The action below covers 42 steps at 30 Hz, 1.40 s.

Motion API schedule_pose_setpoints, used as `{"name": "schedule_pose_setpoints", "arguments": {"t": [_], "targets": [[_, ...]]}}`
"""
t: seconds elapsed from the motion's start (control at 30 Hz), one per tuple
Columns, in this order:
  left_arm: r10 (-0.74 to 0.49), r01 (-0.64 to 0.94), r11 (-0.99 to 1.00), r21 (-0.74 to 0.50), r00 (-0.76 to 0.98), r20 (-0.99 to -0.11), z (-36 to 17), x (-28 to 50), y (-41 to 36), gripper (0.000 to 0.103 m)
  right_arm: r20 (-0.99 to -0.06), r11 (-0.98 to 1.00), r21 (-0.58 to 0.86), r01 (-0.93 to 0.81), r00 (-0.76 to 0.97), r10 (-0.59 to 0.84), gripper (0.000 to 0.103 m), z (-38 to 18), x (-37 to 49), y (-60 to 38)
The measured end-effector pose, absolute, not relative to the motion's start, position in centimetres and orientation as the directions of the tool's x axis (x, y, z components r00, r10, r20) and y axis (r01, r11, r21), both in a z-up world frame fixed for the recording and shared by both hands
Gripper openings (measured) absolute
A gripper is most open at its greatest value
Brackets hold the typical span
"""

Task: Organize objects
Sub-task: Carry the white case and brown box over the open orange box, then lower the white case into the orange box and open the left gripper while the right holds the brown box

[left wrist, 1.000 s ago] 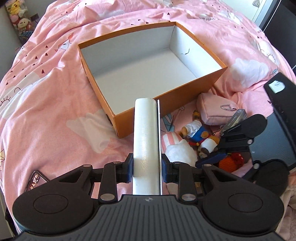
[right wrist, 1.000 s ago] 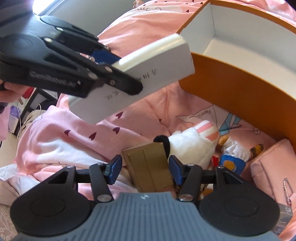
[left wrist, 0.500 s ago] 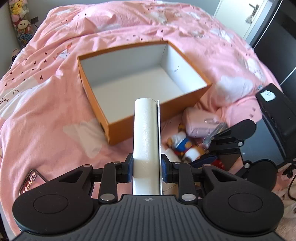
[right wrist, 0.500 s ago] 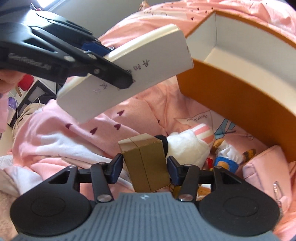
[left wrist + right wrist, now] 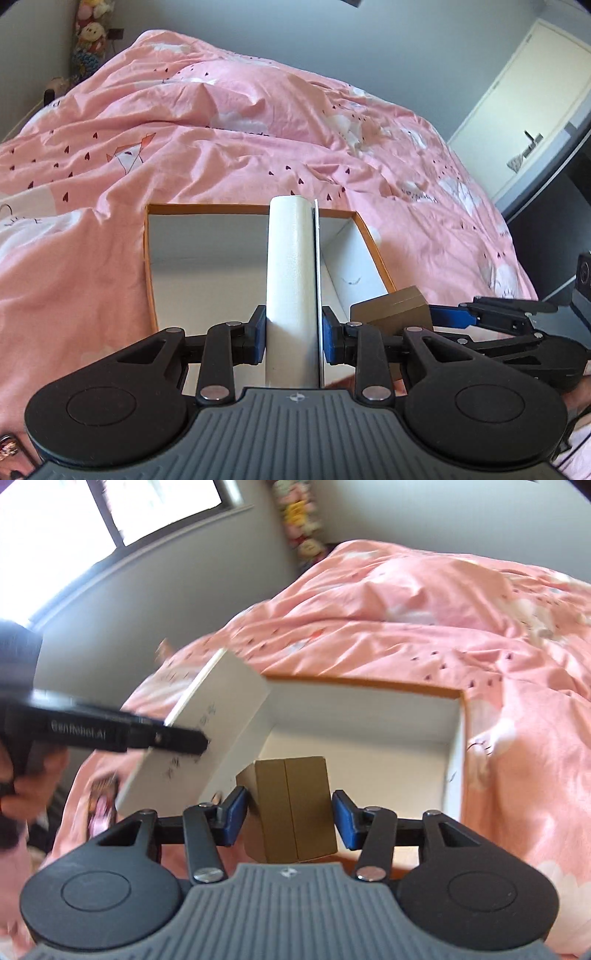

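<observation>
An open orange box with a white inside (image 5: 149, 254) lies on the pink bed; it also shows in the right wrist view (image 5: 458, 760). My left gripper (image 5: 293, 332) is shut on a flat white box (image 5: 291, 273), held on edge over the orange box's near side; that white box (image 5: 207, 738) shows tilted in the right wrist view. My right gripper (image 5: 288, 812) is shut on a small brown box (image 5: 295, 805), held above the orange box's near edge, just right of the left gripper (image 5: 110, 733). The brown box (image 5: 391, 306) shows in the left wrist view too.
The pink duvet (image 5: 221, 147) fills the bed around the box. A phone (image 5: 101, 801) lies on the bed at the left. Plush toys (image 5: 88, 33) stand by the far wall. A door (image 5: 532, 110) is at the right, a window (image 5: 110, 513) at the left.
Both grippers have risen and moved forward over the orange box with their boxes. The toys and pouch beside the box have dropped out of view.
</observation>
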State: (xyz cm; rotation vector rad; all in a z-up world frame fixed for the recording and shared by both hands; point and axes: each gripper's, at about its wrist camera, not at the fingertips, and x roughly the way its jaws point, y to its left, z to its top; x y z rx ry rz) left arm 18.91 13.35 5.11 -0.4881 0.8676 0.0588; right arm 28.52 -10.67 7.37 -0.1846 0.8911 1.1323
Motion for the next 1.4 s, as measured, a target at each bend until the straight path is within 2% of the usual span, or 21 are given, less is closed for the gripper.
{"name": "schedule_pose_setpoints", "arguments": {"t": [0.1, 0.33, 0.67, 0.77, 0.93, 1.17, 1.4], "targets": [[-0.14, -0.307, 0.857, -0.415, 0.635, -0.759, 2.0, 21.9, 14.3, 0.033, -0.699, 0.505, 0.324, -0.8, 0.157, 0.698, 0.052, 5.8, 31.4, -9.2], [-0.135, -0.396, 0.841, -0.369, 0.507, -0.851, -4.7, 25.2, 14.4, 0.033, -0.763, 0.574, 0.331, -0.749, 0.145, 0.63, 0.052, 0.5, 34.9, -5.9], [-0.129, -0.448, 0.841, -0.304, 0.38, -0.916, -7.8, 25.8, 14.0, 0.033, -0.798, 0.596, 0.34, -0.727, 0.112, 0.592, 0.052, -3.2, 36.7, -5.3], [-0.111, -0.446, 0.85, -0.28, 0.369, -0.923, -7.7, 25.5, 14.1, 0.036, -0.801, 0.593, 0.346, -0.728, 0.1, 0.59, 0.052, -3.7, 36.8, -5.2], [0.006, -0.426, 0.891, -0.159, 0.361, -0.932, -6.2, 24.2, 13.9, 0.047, -0.807, 0.589, 0.35, -0.729, 0.085, 0.584, 0.052, -4.1, 36.6, -5.0], [0.077, -0.342, 0.937, -0.073, 0.404, -0.911, -3.0, 22.5, 13.0, 0.047, -0.818, 0.581, 0.336, -0.741, 0.077, 0.57, 0.052, -4.1, 36.0, -4.5], [0.11, -0.348, 0.934, -0.086, 0.507, -0.855, 0.3, 22.2, 14.4, 0.047, -0.844, 0.58, 0.299, -0.758, 0.073, 0.531, 0.052, -4.6, 35.0, -1.7]]}}
